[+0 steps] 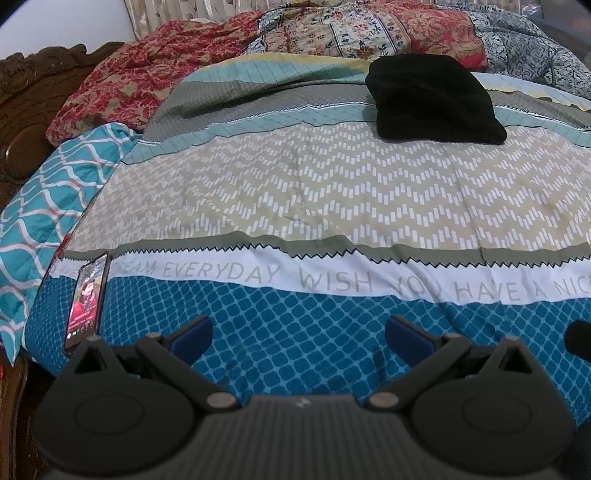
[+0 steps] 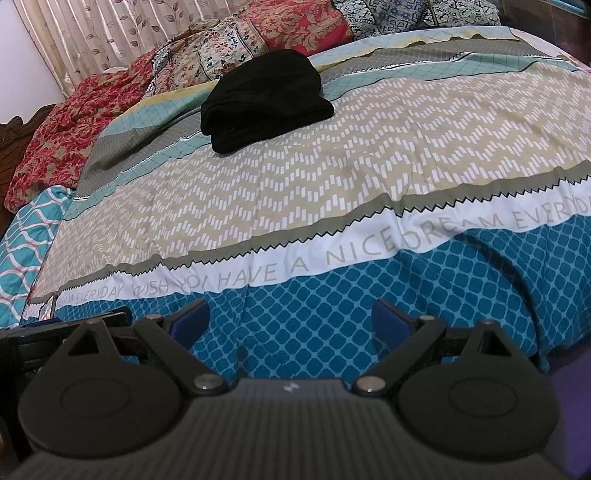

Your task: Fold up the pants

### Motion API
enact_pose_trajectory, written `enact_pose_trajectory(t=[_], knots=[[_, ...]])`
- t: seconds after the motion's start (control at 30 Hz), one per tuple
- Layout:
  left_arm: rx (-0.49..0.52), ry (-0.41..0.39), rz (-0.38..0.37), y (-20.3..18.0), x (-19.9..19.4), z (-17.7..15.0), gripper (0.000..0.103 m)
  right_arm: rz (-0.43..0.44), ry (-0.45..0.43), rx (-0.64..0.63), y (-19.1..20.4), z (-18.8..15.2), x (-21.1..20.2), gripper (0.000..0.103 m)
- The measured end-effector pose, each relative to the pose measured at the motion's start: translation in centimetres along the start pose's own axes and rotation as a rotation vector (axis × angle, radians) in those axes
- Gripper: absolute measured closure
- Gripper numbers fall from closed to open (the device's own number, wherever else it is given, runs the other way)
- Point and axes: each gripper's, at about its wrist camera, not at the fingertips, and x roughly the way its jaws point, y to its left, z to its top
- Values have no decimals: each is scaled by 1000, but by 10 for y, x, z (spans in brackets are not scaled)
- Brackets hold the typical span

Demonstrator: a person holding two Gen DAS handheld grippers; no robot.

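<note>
Black pants (image 1: pixel 434 101) lie folded into a thick bundle far back on the bed, on the grey and teal bands of the bedspread. The right wrist view shows the same black pants (image 2: pixel 264 101) at the upper left. My left gripper (image 1: pixel 299 338) hovers over the blue lattice band near the bed's front edge, open, nothing between its blue pads. Likewise my right gripper (image 2: pixel 291 321) is open and empty over the same blue band. Both grippers are far from the pants.
A lit phone (image 1: pixel 86 301) lies at the bed's front left edge. Crumpled red floral and patterned quilts (image 1: pixel 147 74) pile along the back. A teal wavy pillow (image 1: pixel 48 206) and a carved wooden headboard (image 1: pixel 22 110) are at the left. Curtains (image 2: pixel 96 33) hang behind.
</note>
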Motion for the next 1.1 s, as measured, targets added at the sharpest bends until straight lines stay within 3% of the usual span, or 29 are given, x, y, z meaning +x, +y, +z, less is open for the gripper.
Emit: enact_pose_trajectory(t=[0.53, 0.9, 1.1], knots=[[17, -19, 18, 1, -1, 0, 0, 2, -54, -10, -4, 5, -7, 7], [4, 23, -45, 2, -2, 1, 0, 2, -62, -13, -3, 5, -10, 7], [-1, -7, -107, 1, -15, 3, 0, -15, -139, -33, -1, 8, -20, 7]])
